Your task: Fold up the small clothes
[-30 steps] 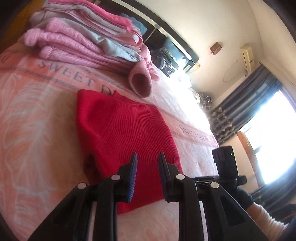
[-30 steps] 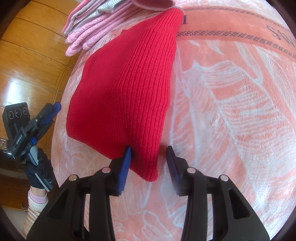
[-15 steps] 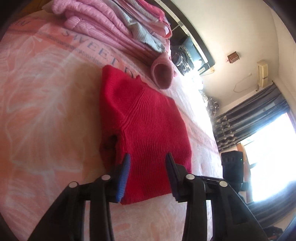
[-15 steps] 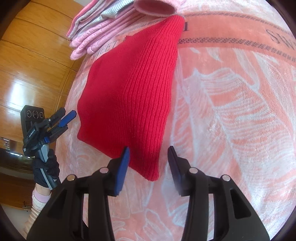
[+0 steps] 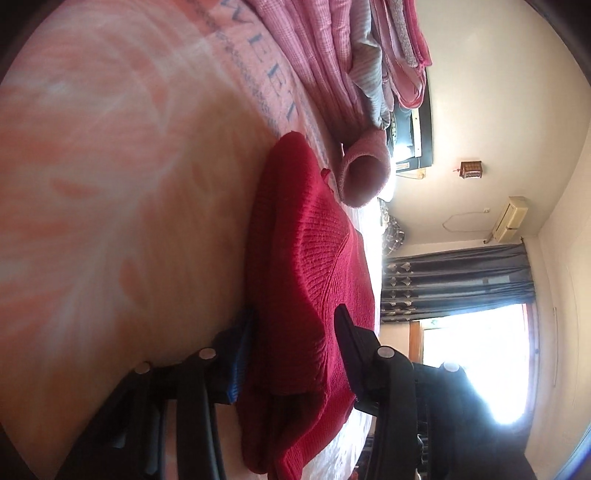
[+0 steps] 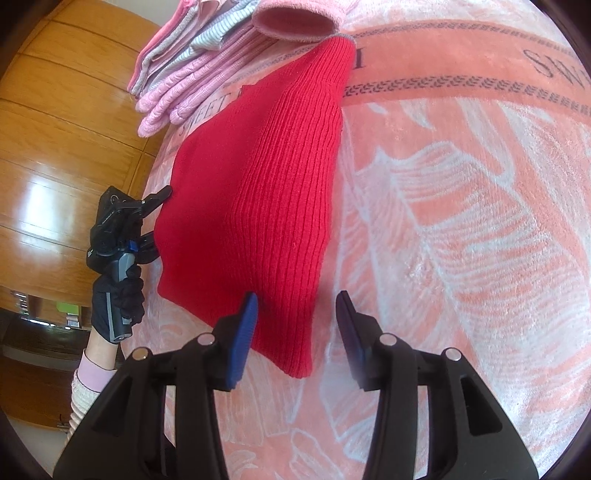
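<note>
A folded red knit garment (image 6: 258, 192) lies on a pink leaf-print bedspread (image 6: 461, 229). My right gripper (image 6: 295, 317) is open, and the garment's near corner lies between its fingers without being pinched. In the left wrist view the same red garment (image 5: 306, 266) bulges up between the wide-apart fingers of my left gripper (image 5: 291, 332), which is open and straddles the folded edge. The right wrist view shows the left gripper (image 6: 158, 213) at the garment's left edge, held by a black-gloved hand (image 6: 118, 295).
A stack of folded pink and grey clothes (image 6: 192, 74) sits just beyond the red garment, with a pink cuff (image 6: 295, 18) hanging over its front. Wooden boards (image 6: 55, 147) lie past the bed's left edge. Dark curtains (image 5: 458, 280) and a bright window stand beyond the bed.
My left gripper rolled sideways, dropped low and closed in on the garment, so its fingers now straddle the folded edge. The right gripper's fingers stand slightly wider apart over the near corner.
</note>
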Demonstrator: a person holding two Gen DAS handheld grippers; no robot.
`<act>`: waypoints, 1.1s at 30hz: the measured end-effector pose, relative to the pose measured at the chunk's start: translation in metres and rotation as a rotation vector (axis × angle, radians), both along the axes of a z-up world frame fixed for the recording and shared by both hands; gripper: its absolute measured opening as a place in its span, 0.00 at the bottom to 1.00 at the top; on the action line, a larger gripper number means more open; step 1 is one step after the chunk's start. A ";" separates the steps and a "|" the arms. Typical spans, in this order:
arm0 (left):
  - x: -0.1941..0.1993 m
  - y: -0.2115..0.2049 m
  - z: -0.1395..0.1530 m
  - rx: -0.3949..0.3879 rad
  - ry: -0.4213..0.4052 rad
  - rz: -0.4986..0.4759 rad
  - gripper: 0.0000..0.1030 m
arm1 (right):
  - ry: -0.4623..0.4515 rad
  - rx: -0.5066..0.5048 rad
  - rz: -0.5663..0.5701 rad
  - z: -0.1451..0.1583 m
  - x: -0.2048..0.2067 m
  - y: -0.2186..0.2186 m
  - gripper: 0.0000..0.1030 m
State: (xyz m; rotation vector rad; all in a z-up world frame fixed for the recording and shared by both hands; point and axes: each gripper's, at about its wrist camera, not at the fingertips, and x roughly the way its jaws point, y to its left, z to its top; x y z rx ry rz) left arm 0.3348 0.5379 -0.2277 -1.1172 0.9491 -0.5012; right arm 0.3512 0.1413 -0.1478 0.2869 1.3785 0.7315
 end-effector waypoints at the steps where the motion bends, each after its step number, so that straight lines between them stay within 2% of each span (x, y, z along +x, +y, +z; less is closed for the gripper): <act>1: 0.006 -0.004 0.000 0.013 0.000 -0.012 0.42 | 0.000 0.009 -0.005 0.001 0.001 -0.001 0.43; 3: 0.017 -0.009 0.003 0.009 0.001 -0.025 0.43 | -0.005 0.028 -0.020 0.003 0.006 -0.003 0.43; 7: 0.038 -0.030 0.004 0.006 -0.027 -0.094 0.46 | -0.014 0.085 -0.061 0.008 0.021 -0.009 0.52; 11: 0.040 -0.035 0.005 -0.020 -0.058 -0.130 0.49 | -0.008 0.128 -0.087 0.003 0.039 -0.007 0.57; 13: 0.038 -0.034 0.004 -0.048 -0.071 -0.131 0.48 | 0.041 0.178 -0.101 -0.009 0.051 -0.007 0.59; 16: 0.036 -0.037 0.003 -0.025 -0.068 -0.132 0.42 | 0.102 0.250 -0.137 -0.028 0.066 -0.005 0.62; 18: 0.038 -0.040 0.005 -0.018 -0.069 -0.137 0.42 | 0.115 0.302 -0.149 -0.035 0.073 0.000 0.60; 21: 0.041 -0.044 0.005 -0.012 -0.073 -0.144 0.42 | 0.098 0.313 -0.129 -0.035 0.076 0.011 0.53; 22: 0.041 -0.046 0.005 -0.021 -0.078 -0.146 0.40 | 0.096 0.336 -0.125 -0.035 0.075 0.011 0.43; 23: 0.040 -0.048 0.003 -0.036 -0.077 -0.148 0.36 | 0.099 0.364 -0.126 -0.034 0.073 0.010 0.37; 26: 0.034 -0.050 0.001 -0.092 -0.098 -0.148 0.34 | 0.063 0.330 -0.086 -0.021 0.068 0.009 0.33; 28: 0.030 -0.055 0.003 -0.104 -0.106 -0.152 0.34 | 0.063 0.342 -0.073 -0.011 0.064 0.007 0.33; 33: 0.015 -0.088 0.014 -0.158 -0.118 -0.185 0.33 | 0.053 0.331 -0.046 0.020 0.043 -0.019 0.32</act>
